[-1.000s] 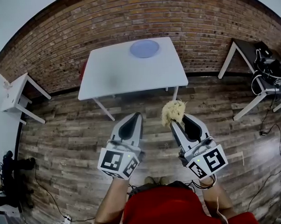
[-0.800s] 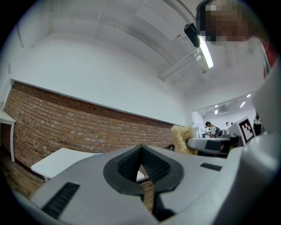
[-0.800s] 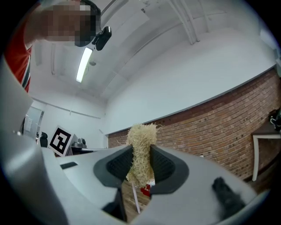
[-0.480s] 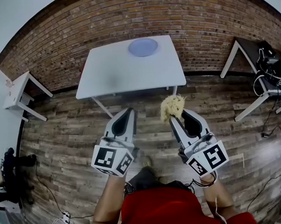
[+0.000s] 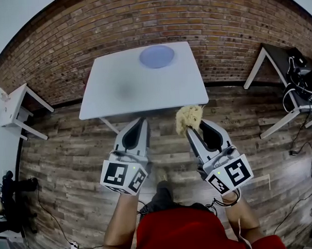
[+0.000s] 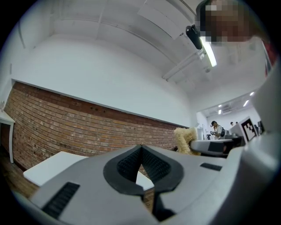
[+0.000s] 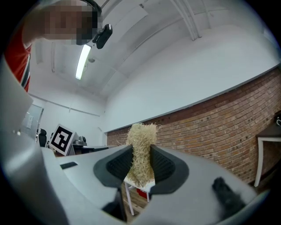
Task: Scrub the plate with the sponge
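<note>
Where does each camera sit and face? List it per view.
Head view: on the person's head, facing steeply down at the table and plate; shows both forearms, left hand-held gripper, right hand-held gripper.
Left gripper view: on that gripper, facing the brick wall over shut jaws.
Right gripper view: on that gripper, facing brick wall over jaws clamping the sponge.
Shared: the sponge shows in all three.

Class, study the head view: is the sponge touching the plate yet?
No: the sponge is clamped in the right gripper, short of the table where the plate lies.
</note>
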Motion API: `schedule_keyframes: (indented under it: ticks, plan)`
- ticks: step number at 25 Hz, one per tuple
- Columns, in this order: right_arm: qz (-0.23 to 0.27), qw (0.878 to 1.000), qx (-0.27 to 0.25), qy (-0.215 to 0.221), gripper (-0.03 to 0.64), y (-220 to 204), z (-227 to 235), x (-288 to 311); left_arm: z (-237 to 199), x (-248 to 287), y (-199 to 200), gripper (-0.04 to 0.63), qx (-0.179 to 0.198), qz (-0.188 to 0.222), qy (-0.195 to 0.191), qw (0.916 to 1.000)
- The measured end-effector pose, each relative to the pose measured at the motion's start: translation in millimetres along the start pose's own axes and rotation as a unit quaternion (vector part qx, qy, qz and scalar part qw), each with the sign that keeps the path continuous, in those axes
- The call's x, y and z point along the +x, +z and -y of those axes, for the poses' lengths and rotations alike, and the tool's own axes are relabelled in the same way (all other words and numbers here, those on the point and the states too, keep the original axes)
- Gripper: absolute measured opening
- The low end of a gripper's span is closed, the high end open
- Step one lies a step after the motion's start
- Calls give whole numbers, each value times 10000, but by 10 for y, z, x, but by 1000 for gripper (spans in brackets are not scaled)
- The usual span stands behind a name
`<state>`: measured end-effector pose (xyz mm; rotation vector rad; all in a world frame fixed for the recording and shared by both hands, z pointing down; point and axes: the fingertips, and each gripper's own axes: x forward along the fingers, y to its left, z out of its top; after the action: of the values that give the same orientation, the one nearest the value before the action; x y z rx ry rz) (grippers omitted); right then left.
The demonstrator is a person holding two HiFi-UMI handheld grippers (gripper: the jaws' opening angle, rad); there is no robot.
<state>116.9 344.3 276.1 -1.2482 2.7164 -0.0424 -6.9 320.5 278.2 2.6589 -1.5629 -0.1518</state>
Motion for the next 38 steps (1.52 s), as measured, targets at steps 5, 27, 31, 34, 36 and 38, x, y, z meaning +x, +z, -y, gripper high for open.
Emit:
schedule_keyframes:
  ticks: [5, 27, 31, 34, 36, 38]
  plan:
    - [-60, 9999, -10, -81, 120, -57, 240, 553, -456, 442, 16, 12, -2, -13, -44, 10000]
    - [-439, 9975, 10, -558, 120, -361, 1179, 2769, -2238, 2182, 40, 12, -78, -64, -438, 9990]
    - [-477, 9975, -20, -519, 120, -402, 1294, 3011, -2411, 2370, 27, 12, -80, -40, -368, 9993]
    - [-503, 9976, -13, -479, 120, -449, 1418, 3178, -2524, 2505, -9, 12, -71, -62, -288, 9995]
    - [-514, 9977, -10, -452, 120, -479, 1527, 3281, -2586, 2612, -38, 12, -58, -73, -229, 9997]
    - [-510, 9978, 3, -414, 120, -510, 1653, 3397, -2653, 2737, -54, 12, -27, -54, -172, 9998]
